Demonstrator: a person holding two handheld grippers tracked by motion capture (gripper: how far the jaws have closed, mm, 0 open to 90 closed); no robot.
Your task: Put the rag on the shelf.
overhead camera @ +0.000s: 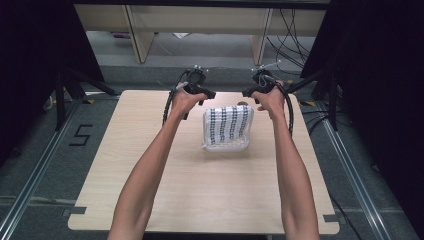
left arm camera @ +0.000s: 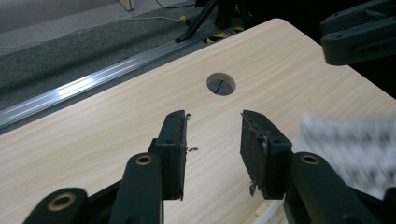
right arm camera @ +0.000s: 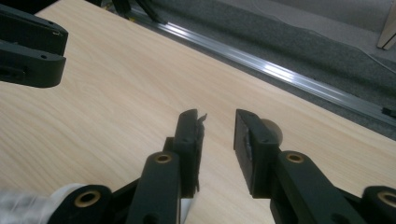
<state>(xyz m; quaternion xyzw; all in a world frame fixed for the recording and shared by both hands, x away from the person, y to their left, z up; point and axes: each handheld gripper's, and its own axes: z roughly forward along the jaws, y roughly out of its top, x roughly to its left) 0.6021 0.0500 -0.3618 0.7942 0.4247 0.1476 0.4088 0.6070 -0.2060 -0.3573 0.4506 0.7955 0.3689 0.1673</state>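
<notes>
Checked cloth (overhead camera: 227, 128) lies between both claws (parted).

Even overhead light fell on the worktop (overhead camera: 200, 190), with dark surroundings at both sides. The patterned cloth (left arm camera: 350, 149) appeared motion-blurred; glare streaked the floor rail (right arm camera: 280, 72).

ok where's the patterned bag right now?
In the high view the patterned bag lies on the table, just right of centre toward the far edge, between and slightly nearer than the left gripper and right gripper.
</notes>
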